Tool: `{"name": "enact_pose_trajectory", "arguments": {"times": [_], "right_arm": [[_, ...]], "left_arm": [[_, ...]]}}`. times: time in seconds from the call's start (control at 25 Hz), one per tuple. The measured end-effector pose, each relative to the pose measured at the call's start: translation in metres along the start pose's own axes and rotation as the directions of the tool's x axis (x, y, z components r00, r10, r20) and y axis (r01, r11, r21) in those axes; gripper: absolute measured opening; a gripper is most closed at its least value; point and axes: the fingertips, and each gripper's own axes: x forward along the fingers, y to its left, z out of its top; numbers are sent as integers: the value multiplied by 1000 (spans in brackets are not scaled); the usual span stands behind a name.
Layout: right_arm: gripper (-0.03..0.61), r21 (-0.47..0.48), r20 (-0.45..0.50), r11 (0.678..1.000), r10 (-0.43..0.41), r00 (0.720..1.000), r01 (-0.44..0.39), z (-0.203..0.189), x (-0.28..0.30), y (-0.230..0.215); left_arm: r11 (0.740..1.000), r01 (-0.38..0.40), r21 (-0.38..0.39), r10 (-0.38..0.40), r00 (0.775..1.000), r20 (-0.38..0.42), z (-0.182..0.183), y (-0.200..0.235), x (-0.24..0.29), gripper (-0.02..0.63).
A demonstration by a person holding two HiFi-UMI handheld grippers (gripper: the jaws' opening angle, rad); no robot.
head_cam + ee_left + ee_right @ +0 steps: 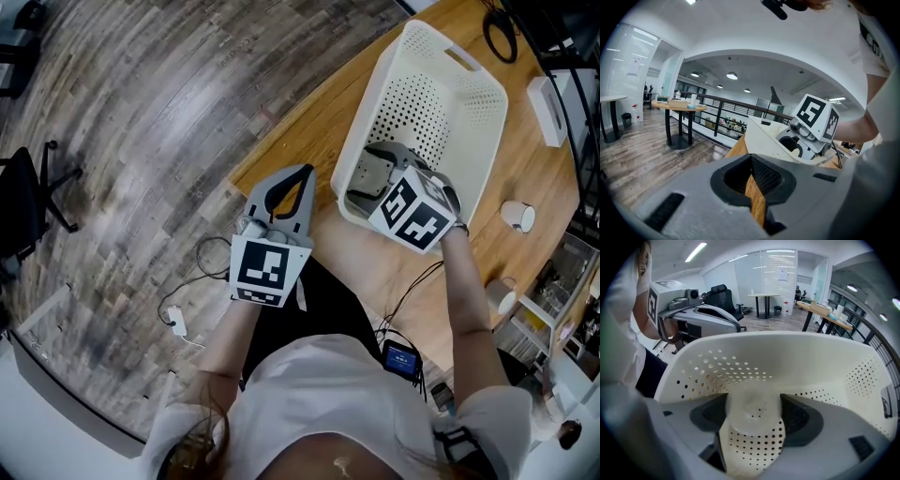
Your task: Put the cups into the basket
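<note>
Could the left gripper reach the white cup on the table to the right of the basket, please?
Probably not directly: the left gripper is across the basket and the right gripper from the white cup.

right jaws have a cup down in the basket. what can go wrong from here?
1. The right gripper holds the clear cup by its sides inside the basket. Let go here, it may land on its side.
2. The basket sits near the table edge, so a jaw catching its wall on the way out could shove it.
3. Two more cups stand near the right forearm and could get knocked.
</note>
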Motion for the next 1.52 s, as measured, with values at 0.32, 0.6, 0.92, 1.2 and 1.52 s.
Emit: {"name": "enact_pose_trajectory", "arguments": {"times": [0.32,0.6,0.92,1.2,1.52], "right_arm": [[347,-24,22,998,52,998,-51,4,-6,8],[347,-7,39,1000,10,999,-10,6,-22,3],[347,39,85,995,-98,992,95,13,-39,-8],[344,230,201,958,-217,955,169,17,-68,-19],[11,588,272,738,-567,778,332,8,-106,-56]], "left_arm": [[1000,10,-26,-10,1000,3,0,-1,-3,8],[1000,17,-4,-17,1000,16,12,-4,-4,8],[999,34,22,-35,999,22,24,-8,-2,8],[998,38,51,-41,998,49,45,-9,-1,8],[995,77,70,-81,995,53,59,-22,6,8]]}}
